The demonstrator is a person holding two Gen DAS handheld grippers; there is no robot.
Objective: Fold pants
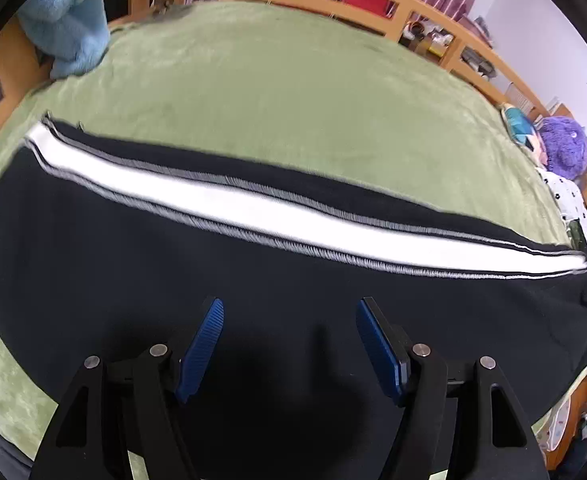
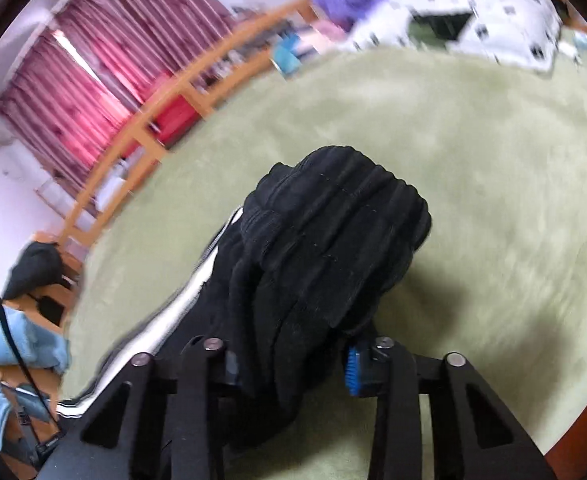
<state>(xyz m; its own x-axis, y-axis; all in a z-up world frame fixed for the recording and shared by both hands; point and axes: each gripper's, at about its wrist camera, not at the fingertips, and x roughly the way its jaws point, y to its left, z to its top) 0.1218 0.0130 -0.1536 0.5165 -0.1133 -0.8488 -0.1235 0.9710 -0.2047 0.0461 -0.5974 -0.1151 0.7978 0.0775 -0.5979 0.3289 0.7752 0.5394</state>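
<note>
Black pants [image 1: 173,264] with a white side stripe [image 1: 253,208] lie stretched across a green blanket [image 1: 273,100]. My left gripper [image 1: 289,316] is open just above the black fabric, its blue pads [image 1: 203,344] apart and empty. In the right wrist view, my right gripper [image 2: 293,364] is shut on the bunched black waistband end of the pants [image 2: 333,232], lifted above the green blanket [image 2: 473,200]. The white stripe [image 2: 165,320] trails down to the left.
A wooden bed frame [image 1: 413,12] runs behind the blanket. A light blue towel [image 1: 69,20] lies at the far left. A purple plush [image 1: 565,144] and a white dotted cloth [image 1: 573,208] sit at the right edge. Red curtains [image 2: 93,72] hang behind.
</note>
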